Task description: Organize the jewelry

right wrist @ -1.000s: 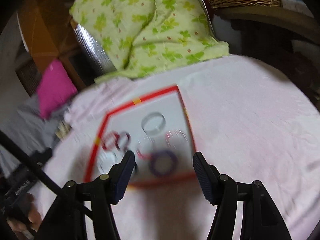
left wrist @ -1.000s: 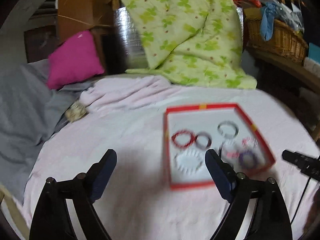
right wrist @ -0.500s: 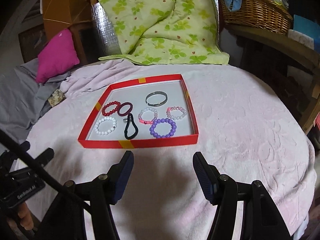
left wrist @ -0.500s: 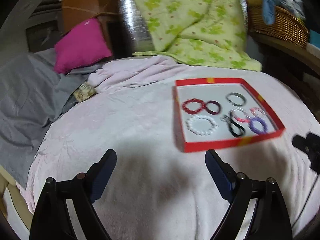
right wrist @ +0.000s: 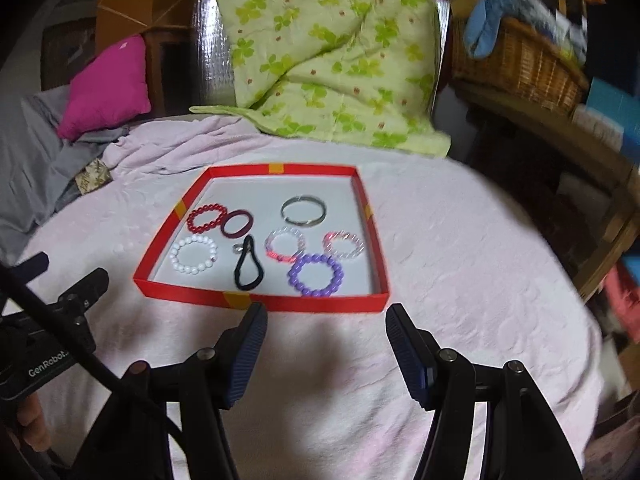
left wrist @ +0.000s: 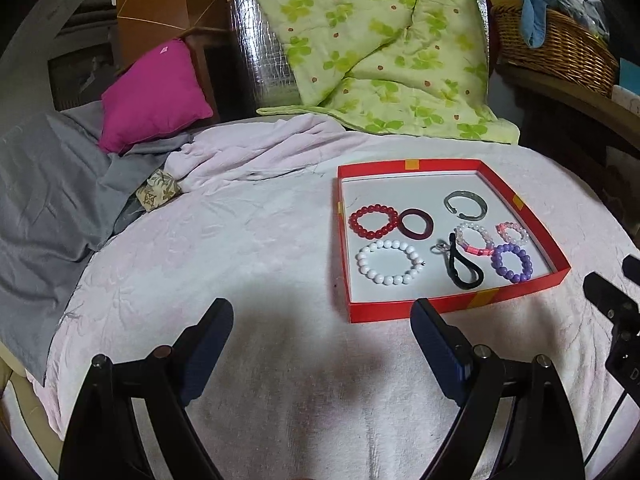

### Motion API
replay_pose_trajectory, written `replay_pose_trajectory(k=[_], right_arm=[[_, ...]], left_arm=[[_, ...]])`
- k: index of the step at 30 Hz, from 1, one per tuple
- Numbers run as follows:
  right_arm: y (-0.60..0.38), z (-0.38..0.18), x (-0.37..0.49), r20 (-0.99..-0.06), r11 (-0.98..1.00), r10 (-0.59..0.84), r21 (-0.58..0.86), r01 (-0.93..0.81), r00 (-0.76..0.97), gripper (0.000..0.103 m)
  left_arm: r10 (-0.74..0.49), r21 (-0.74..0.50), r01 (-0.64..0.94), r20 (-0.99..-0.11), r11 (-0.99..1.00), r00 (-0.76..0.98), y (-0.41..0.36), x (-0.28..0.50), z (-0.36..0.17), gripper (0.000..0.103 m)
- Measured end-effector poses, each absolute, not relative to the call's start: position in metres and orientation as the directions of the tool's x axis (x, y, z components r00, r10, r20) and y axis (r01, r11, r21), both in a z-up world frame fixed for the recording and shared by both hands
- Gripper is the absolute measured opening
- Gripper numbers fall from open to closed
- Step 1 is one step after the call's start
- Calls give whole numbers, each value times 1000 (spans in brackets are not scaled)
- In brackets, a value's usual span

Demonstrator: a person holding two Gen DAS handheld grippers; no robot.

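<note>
The left gripper [left wrist: 322,322] stands with its fingers spread wide and nothing between them, hovering over bare pink blanket [left wrist: 248,248]. The right gripper [right wrist: 323,326] is likewise wide open and empty, its tips just short of the near wall of the red tray [right wrist: 320,303].

From the right gripper, the tray lies at twelve o'clock; from the left, at about one o'clock. Inside it rest the purple bead bracelet [right wrist: 315,275] nearest the right fingers, the black hair tie [right wrist: 247,265] at eleven o'clock, the white bead bracelet [right wrist: 193,255] further left, then the red bead bracelet [right wrist: 207,217], dark maroon ring [right wrist: 237,223], two pale pink bracelets and a metal bangle [right wrist: 303,210] toward the far wall.

No piece appears lifted yet, so this reads as the approach before the first pick. The next move probably calls for lowering over the tray wall and closing on one thin loop without snagging its neighbour; the purple bracelet touches a pink one.

A green quilt [left wrist: 384,48], magenta cushion [left wrist: 154,92] and wicker basket [left wrist: 556,48] sit well beyond, clear of the path.
</note>
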State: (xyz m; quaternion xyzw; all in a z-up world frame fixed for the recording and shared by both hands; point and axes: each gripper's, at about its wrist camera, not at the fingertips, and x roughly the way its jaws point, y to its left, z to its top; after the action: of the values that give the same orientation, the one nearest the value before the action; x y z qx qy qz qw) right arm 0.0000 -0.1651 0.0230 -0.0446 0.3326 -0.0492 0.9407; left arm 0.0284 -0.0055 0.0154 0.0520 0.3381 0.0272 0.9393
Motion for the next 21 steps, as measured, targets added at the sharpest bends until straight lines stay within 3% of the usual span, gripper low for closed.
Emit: replay_pose_trajectory(k=[21], right_arm=[[-177, 25, -6, -597, 986, -159, -138, 95, 787, 68]], left_arm=[[129, 163, -30, -643, 986, 755, -6, 33, 6, 90]])
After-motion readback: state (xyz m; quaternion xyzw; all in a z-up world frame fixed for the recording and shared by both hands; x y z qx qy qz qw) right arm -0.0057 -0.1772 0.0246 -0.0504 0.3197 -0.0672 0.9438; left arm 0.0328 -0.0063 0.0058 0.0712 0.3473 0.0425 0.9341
